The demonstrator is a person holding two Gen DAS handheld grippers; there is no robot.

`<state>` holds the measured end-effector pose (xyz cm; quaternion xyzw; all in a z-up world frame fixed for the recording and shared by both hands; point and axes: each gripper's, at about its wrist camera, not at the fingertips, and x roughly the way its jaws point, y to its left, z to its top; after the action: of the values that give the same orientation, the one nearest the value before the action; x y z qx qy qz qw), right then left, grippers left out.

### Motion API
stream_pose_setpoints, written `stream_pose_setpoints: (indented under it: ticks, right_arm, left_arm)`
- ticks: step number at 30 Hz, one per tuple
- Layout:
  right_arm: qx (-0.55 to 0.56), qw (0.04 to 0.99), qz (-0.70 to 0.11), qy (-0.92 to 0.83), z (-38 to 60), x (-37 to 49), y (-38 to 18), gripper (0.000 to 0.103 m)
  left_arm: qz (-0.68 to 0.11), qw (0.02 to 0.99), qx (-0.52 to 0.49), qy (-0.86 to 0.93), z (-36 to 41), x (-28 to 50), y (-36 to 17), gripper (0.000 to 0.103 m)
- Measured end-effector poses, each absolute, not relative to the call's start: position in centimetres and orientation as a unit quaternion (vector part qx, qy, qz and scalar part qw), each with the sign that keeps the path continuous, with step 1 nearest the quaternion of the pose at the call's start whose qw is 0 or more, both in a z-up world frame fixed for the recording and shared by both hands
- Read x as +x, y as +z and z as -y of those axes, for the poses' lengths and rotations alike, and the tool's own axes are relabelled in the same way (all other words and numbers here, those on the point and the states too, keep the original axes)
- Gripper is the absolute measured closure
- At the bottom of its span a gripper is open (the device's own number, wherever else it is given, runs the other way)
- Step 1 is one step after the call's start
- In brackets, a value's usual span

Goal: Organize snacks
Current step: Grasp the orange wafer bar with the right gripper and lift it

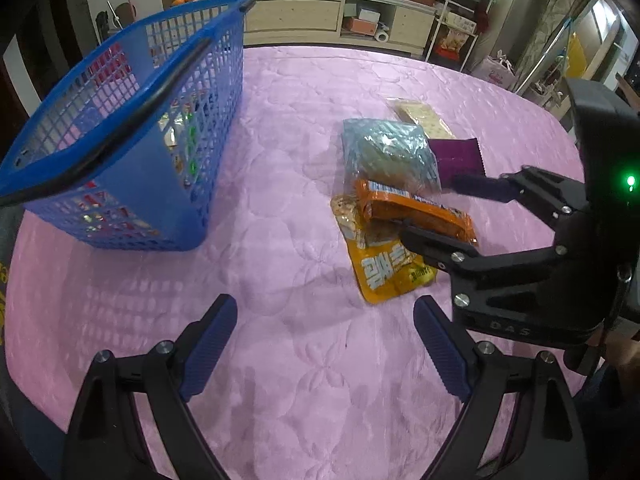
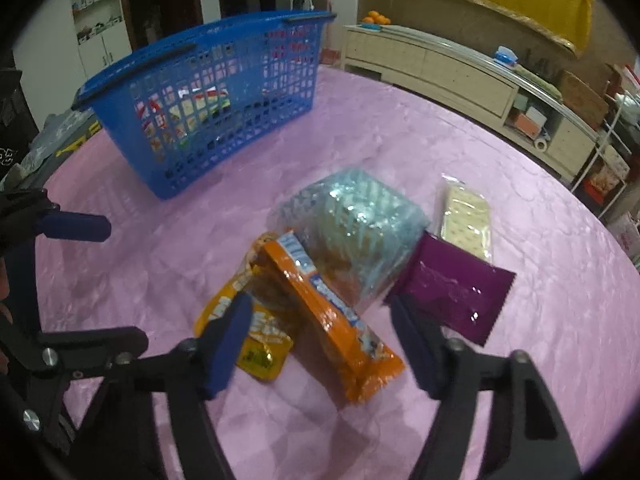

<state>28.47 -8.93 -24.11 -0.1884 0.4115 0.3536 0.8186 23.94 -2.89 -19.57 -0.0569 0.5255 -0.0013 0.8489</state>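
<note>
Nearest my left camera, my left hand-held gripper [image 1: 325, 344] hangs with its jaws spread wide and nothing between them, over a bare stretch of the pink quilted cover on the desk [image 1: 280, 380].

In my right camera, my right hand-held gripper [image 2: 320, 340] stands partly open astride the near end of the orange snack packet [image 2: 340, 336]. One blue pad sits at the packet's left, over the yellow pouch [image 2: 256, 344]; the other sits at its right, near the corner of the purple sachet [image 2: 452, 292]. I cannot confirm that either pad presses on the orange packet; I see no grip on it. The left view shows the same gripper's fingers reaching over the pile from the right.

The loose snacks lie in one overlapping cluster on the desk. The orange packet rests across the yellow pouch. Behind it, the pale blue crinkled bag [image 2: 352, 224] overlaps the orange packet's far end. The purple sachet lies flat just right of the blue bag, touching it. Beyond the sachet lies a clear-wrapped cracker pack [image 2: 466, 216], its near end under or against the sachet's edge.

Farther back and left, well apart from the pile, stands the blue plastic basket [image 2: 224, 40], upright, with black handles. Coloured packets show through its mesh walls.

Beyond the desk runs a low cream cabinet [image 2: 440, 68] with oranges [image 2: 376, 18] on its left end.
</note>
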Motion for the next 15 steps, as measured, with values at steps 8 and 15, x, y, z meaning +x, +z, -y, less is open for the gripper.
stream_pose_setpoints:
  ticks: [8, 15]
  right_arm:
    - [-0.169, 0.789, -0.447, 0.387, 8.4, 29.0, -25.2, 0.065]
    - [-0.139, 0.789, -0.449, 0.396, 10.2, 27.1, -23.8, 0.082]
  left_arm:
    - [-0.531, 0.844, -0.074, 0.008, 1.8, 24.8, -20.5, 0.015]
    - [-0.538, 0.839, -0.080, 0.010, 1.9, 23.9, -20.1, 0.015]
